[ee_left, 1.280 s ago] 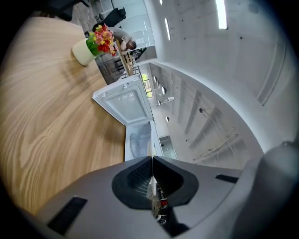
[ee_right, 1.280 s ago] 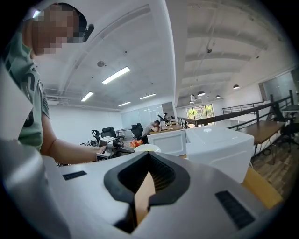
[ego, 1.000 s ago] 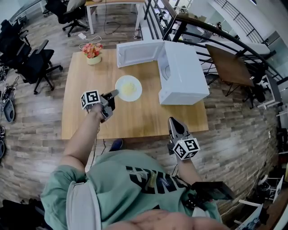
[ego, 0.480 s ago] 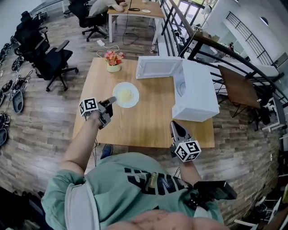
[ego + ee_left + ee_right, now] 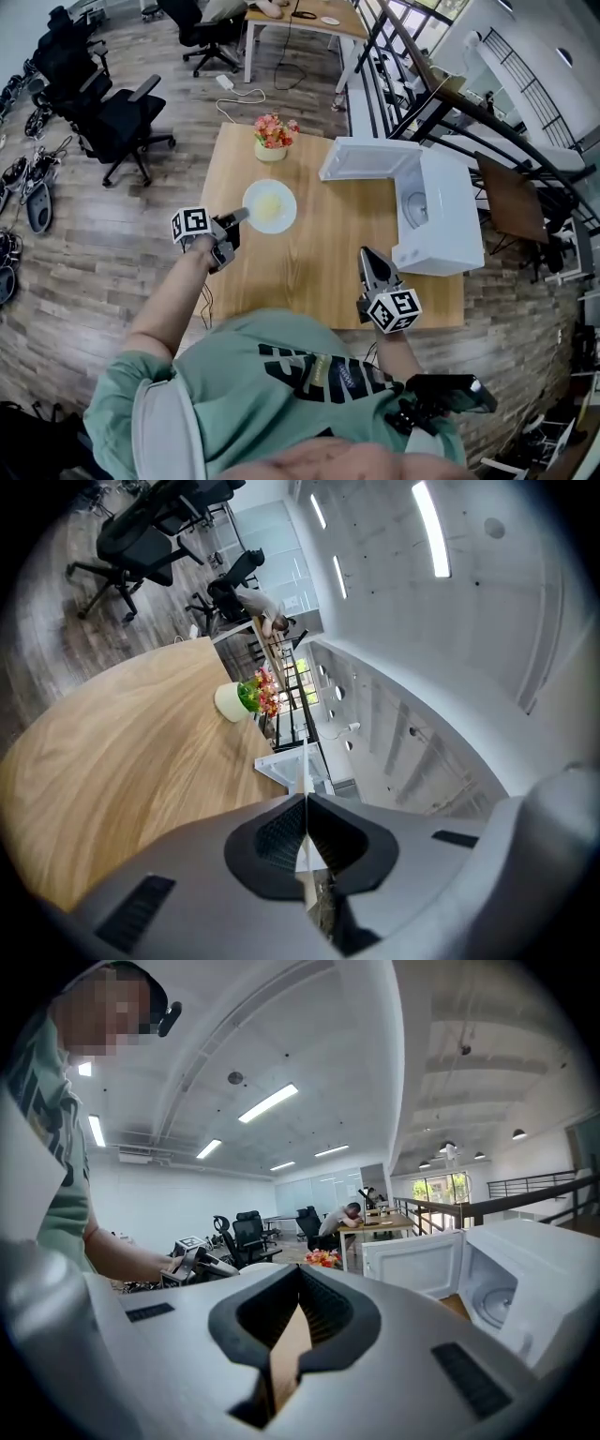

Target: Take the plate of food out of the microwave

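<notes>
Left claw (image 5: 238, 218) is pinching the plate of food (image 5: 269, 206); right claw (image 5: 369, 256) is hovering empty.
The left claw is clamping the plate's rim, the plate sitting just ahead of it over the wooden surface (image 5: 319, 272). The right claw is pressing its jaws together on nothing, with the open microwave (image 5: 452, 225) standing ahead to its right.

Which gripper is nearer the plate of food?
Left. The left gripper holds the plate by its left rim. The right gripper hangs over the near right part of the table, well clear of it.
</notes>
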The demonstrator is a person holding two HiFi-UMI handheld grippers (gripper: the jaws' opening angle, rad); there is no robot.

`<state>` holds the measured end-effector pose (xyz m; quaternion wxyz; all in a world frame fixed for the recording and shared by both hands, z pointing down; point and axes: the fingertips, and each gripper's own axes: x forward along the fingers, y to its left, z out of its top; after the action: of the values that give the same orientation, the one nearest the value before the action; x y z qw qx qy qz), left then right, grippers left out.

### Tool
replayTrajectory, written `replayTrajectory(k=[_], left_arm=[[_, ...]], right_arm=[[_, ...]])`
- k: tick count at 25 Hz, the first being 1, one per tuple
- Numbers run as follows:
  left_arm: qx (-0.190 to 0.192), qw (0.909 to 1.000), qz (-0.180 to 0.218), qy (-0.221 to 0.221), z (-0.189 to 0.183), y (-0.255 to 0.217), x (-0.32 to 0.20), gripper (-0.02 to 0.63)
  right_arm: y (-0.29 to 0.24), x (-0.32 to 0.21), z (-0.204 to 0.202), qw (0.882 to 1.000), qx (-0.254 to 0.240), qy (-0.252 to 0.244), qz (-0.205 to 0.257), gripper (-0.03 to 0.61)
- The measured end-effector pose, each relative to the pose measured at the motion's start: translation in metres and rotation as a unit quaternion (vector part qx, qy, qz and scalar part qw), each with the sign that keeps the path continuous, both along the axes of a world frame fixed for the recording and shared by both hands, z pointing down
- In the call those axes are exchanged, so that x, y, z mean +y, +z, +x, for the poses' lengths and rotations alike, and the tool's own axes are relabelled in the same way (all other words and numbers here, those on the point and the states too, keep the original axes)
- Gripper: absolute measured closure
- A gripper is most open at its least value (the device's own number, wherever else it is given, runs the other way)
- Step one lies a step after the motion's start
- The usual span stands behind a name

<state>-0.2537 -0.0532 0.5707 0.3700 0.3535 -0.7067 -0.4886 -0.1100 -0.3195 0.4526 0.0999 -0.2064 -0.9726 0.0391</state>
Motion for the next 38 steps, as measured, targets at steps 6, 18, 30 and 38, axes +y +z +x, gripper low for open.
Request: replayTrajectory(k=[6, 18, 30, 38], left_arm=[[0.022, 0.9992, -0.007, 0.033, -0.039, 0.029, 0.045, 0.604], [0.035, 0.9992, -0.006, 0.017, -0.092, 0.081, 0.082, 0.604], [0.058, 0.9971, -0.012, -0.047, -0.132, 0.13, 0.098, 0.604], [0.082, 0.9948, -0.025, -0.056, -0.143, 0.165, 0.097, 0.604]], right_arm=[[0.001, 0.063, -0.064, 1.0, 0.002, 0.0, 0.006, 0.572], [0.04, 0.129, -0.156, 0.998, 0.036, -0.048, 0.006, 0.572], [0.086, 0.156, -0.225, 0.989, 0.057, -0.134, 0.008, 0.572], [0.12, 0.156, -0.241, 0.986, 0.079, -0.144, -0.008, 0.572]])
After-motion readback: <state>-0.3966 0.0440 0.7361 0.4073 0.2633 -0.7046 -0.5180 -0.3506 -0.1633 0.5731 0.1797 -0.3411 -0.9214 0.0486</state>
